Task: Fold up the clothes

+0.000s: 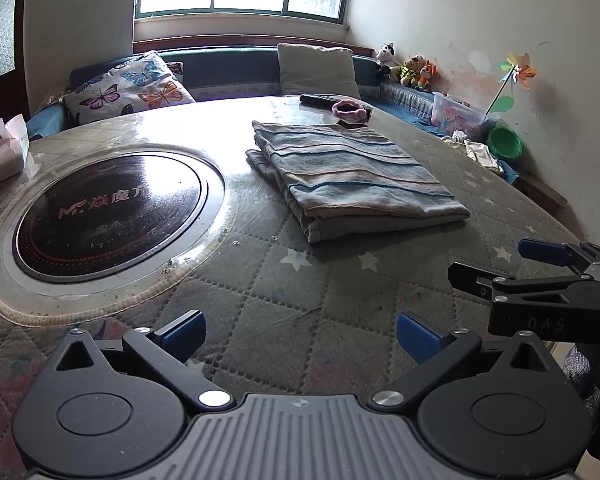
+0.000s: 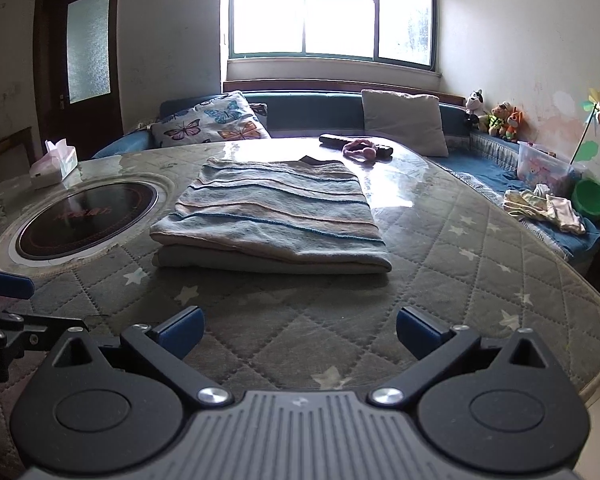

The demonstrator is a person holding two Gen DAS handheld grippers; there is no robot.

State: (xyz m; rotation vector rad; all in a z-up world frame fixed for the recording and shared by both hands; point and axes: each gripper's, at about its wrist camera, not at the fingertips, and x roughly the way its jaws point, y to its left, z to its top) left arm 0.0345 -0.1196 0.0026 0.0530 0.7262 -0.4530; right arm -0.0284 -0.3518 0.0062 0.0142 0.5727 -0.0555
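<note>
Both claws stand wide open with nothing between the blue pads: the left claw (image 1: 301,336) and the right claw (image 2: 300,332) hover low over the quilted star-pattern counter (image 2: 440,280), side by side. Just beyond them, not touching, lies the striped garment (image 2: 272,216), folded into a neat rectangle, flat on the counter. To its left is the round black cooktop (image 1: 112,216) set in the counter. Farther back lie a pink hair band (image 2: 360,151) and a dark remote (image 1: 320,100).
</note>
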